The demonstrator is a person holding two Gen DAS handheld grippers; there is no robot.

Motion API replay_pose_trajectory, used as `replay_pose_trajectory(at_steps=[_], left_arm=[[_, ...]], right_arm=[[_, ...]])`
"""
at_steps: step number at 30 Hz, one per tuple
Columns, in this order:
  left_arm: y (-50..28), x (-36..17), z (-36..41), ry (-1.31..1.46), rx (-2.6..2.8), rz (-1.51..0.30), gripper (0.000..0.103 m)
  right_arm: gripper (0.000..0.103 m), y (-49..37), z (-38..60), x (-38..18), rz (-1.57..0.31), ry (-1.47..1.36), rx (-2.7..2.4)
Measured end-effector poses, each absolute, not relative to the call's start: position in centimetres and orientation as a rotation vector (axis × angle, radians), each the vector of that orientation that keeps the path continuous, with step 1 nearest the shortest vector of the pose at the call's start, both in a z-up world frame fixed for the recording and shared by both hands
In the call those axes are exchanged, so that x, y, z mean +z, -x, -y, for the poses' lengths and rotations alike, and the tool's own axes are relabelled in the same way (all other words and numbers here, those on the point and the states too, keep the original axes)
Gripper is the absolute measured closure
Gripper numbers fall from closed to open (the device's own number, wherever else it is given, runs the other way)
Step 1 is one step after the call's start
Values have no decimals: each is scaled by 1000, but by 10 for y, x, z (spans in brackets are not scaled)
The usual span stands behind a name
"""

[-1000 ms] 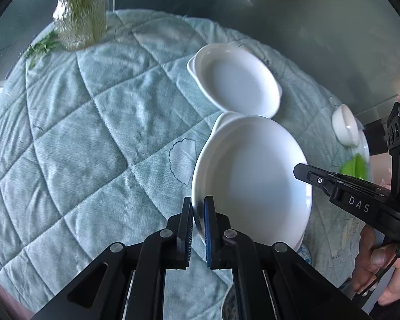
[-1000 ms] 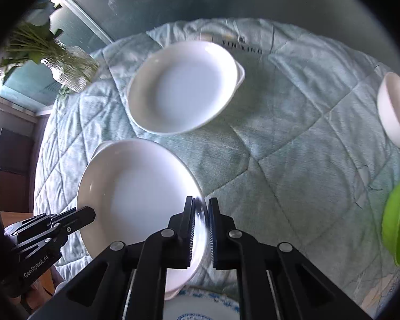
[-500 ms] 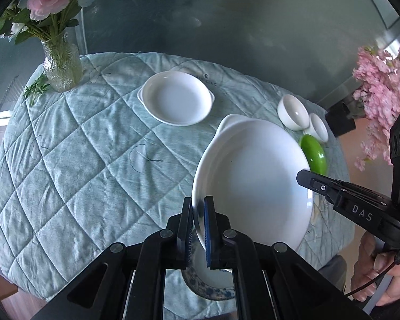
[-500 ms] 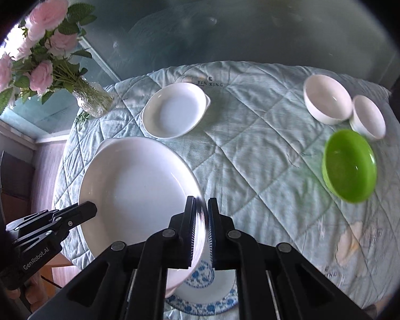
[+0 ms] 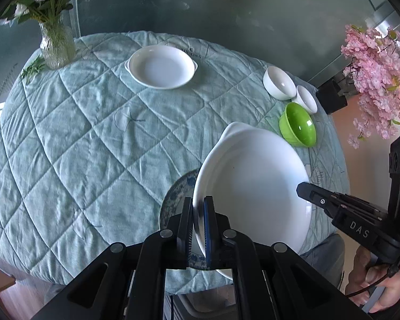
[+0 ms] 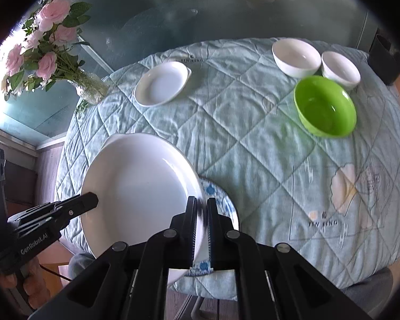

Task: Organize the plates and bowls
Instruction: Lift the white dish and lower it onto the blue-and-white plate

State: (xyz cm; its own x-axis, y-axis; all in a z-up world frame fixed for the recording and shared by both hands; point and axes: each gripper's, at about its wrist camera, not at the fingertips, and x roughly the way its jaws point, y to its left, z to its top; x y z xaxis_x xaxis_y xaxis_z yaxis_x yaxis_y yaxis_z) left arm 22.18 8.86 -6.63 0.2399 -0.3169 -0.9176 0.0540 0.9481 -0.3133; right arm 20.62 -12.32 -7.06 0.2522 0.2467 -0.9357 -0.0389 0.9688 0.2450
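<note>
Both grippers' jaws pinch the big white round dish (image 5: 250, 186); keep it level over the blue-patterned plate (image 6: 221, 200) at the frame's bottom.

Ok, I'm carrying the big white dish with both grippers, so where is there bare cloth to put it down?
Widest free patch: the quilted cloth between the vase, the small white dish and the blue patterned plate. In the right wrist view, the cloth below the green bowl is also bare. Crowded: the two white bowls and the green one sit close together.
</note>
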Motion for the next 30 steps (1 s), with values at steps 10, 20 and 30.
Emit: replay_pose_trajectory(at_steps=[10,20,30], left_arm=[[-211,-114,-89,238,-234,-1382,100],[-215,-166,-81,210,-239,-1427,100],[-222,-189,-78,197,-229,-1436,100]], right_arm=[[96,-186,124,-111,-1379,-208,162],[96,-185,130,-156,-1451,-253,121],[96,-186,127,-181,-1473,-247,96]])
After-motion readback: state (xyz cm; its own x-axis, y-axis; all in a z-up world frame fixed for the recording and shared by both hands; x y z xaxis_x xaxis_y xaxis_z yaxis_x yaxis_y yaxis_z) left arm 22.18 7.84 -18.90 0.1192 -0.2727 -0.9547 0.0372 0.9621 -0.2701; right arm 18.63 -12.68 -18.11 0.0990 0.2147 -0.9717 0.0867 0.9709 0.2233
